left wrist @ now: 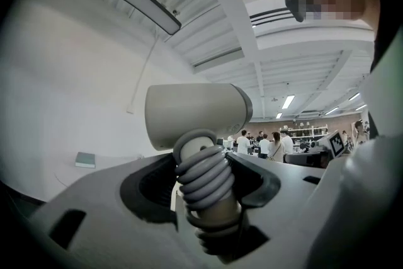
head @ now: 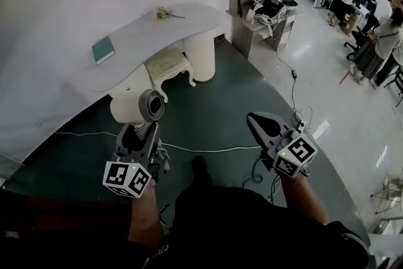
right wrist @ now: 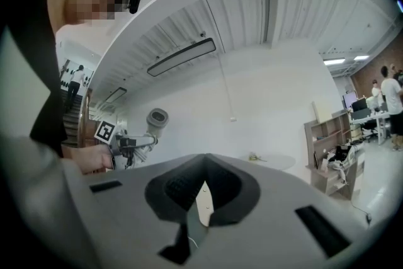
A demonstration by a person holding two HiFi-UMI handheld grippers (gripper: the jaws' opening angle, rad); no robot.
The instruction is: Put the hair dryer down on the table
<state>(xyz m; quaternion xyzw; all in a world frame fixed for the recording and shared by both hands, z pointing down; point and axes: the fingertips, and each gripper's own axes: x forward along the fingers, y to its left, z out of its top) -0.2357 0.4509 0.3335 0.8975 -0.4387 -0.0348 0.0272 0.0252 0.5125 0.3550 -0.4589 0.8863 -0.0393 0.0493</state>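
Left claw pinching hair dryer by its handle, barrel above, right claw pressed together, empty

Beige hair dryer with grey coiled cord. Grey left claw and right claw, their cubes bearing black-and-white square markers. White worktop at 11 o'clock, teal book, dark green floor.
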